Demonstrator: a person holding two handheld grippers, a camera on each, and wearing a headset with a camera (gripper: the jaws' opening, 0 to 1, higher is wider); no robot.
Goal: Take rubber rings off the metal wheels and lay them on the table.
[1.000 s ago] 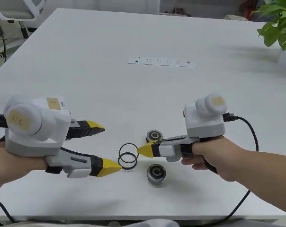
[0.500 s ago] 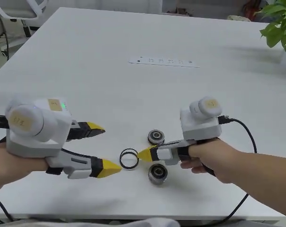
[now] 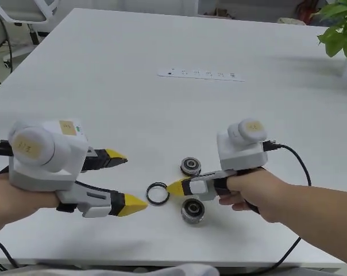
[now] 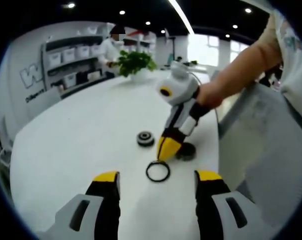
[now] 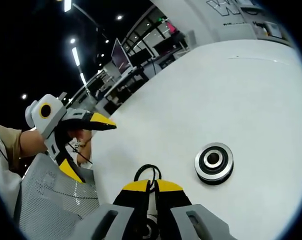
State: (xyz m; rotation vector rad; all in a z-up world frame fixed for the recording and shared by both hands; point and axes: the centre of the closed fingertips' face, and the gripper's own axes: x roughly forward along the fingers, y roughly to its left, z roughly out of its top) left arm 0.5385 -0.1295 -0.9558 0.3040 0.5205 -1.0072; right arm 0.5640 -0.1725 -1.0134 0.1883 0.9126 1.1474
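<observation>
Black rubber rings (image 3: 157,194) lie stacked on the white table between the grippers, also seen as rings (image 4: 157,171). My right gripper (image 3: 173,187) is shut, its yellow tips pinching the near edge of the top ring (image 5: 147,172). One metal wheel (image 3: 191,166) lies just beyond that gripper, and the other wheel (image 3: 192,210) lies under its body. The first shows as a wheel (image 5: 214,162) beside the shut jaws. My left gripper (image 3: 126,179) is open a little left of the rings, holding nothing. The left gripper's own jaws (image 4: 157,180) frame the rings.
A white power strip (image 3: 200,75) lies flat near the table's middle. A potted plant (image 3: 340,31) stands at the far right corner. A black cable (image 3: 297,172) trails from the right gripper toward the front edge.
The right gripper has drawn one ring over the other, so two overlapping loops now look like one stack. The left gripper stayed put. The head camera shifted slightly.
</observation>
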